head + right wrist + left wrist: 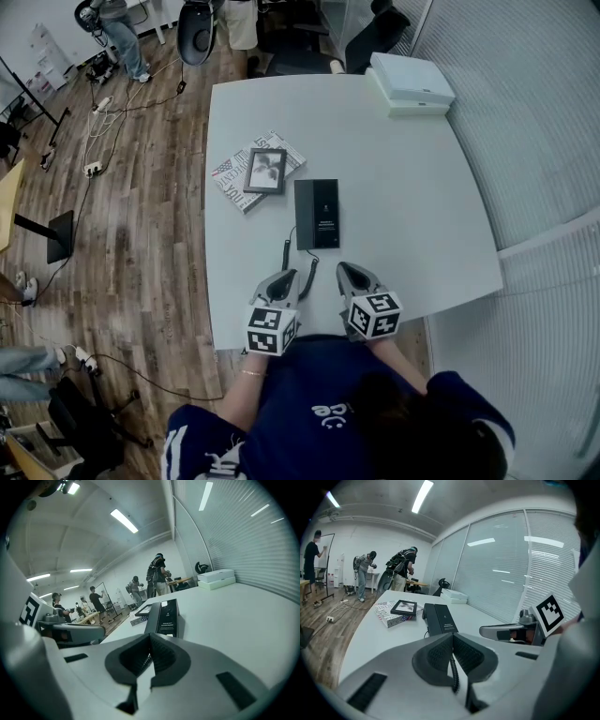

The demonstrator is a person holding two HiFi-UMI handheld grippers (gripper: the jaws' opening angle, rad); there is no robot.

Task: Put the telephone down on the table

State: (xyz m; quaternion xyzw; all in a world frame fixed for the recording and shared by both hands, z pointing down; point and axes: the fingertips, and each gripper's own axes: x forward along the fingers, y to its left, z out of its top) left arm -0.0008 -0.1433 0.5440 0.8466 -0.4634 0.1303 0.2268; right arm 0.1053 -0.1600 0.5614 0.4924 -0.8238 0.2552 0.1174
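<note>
**Fig. Telephone at rest, both tools clenched.** The black, flat rectangular telephone (317, 214) is lying flat at the centre of the head view, on the white rounded table (412, 206). It is sitting just right of a printed magazine (230, 176) that is carrying a black picture frame (265, 171). The left gripper (452, 644) and the right gripper (150, 656) are hovering side by side at the lower centre of the head view, near the telephone but apart from it. Each is holding its jaws pressed together and neither is grasping the telephone.

*Risk.* The black coiled cord (453, 670) is trailing from the telephone toward the lower centre of the head view, passing right at the left gripper's tips. If that gripper is drawn away carelessly, the cord is likely to snag and drag the telephone across the table, or pull its handset loose.

*Not resolved.* The cord is showing in the slit below the left pads. Whether it is being nipped there or is merely lying beyond them cannot be told. The cord's far end is hidden under the grippers. Whether the handset is fully seated is hard to make out. The person's dark sleeves and torso are covering the table's near edge at the bottom of the head view.
</note>
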